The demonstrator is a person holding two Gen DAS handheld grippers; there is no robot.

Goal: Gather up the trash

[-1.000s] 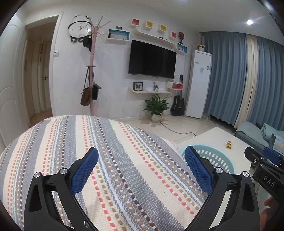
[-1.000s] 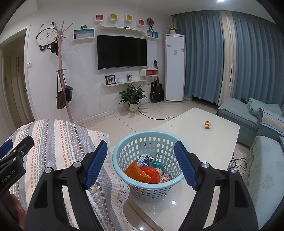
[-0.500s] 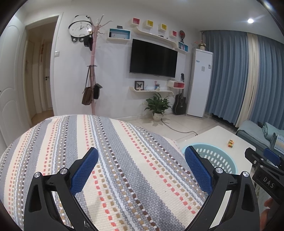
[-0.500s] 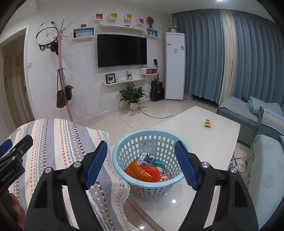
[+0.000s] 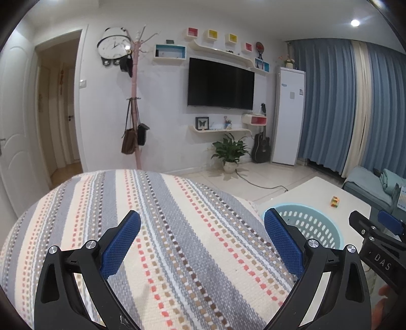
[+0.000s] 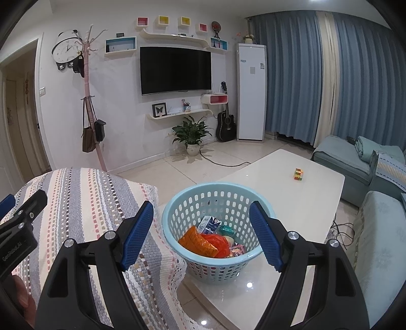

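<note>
Both tongs are wide open and hold nothing. The left tongs hang over the striped cloth. Between the fingers of the right tongs stands the blue basket on the white desk, with trash inside.

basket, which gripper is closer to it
Right. The right gripper hangs just before the basket, framing it; the left gripper sits over the striped cover, basket off to its right.

Even, cool indoor light from a ceiling spot; small glare dots gleam on the glossy table below the right gripper. Fisheye bending darkens corners.
</note>
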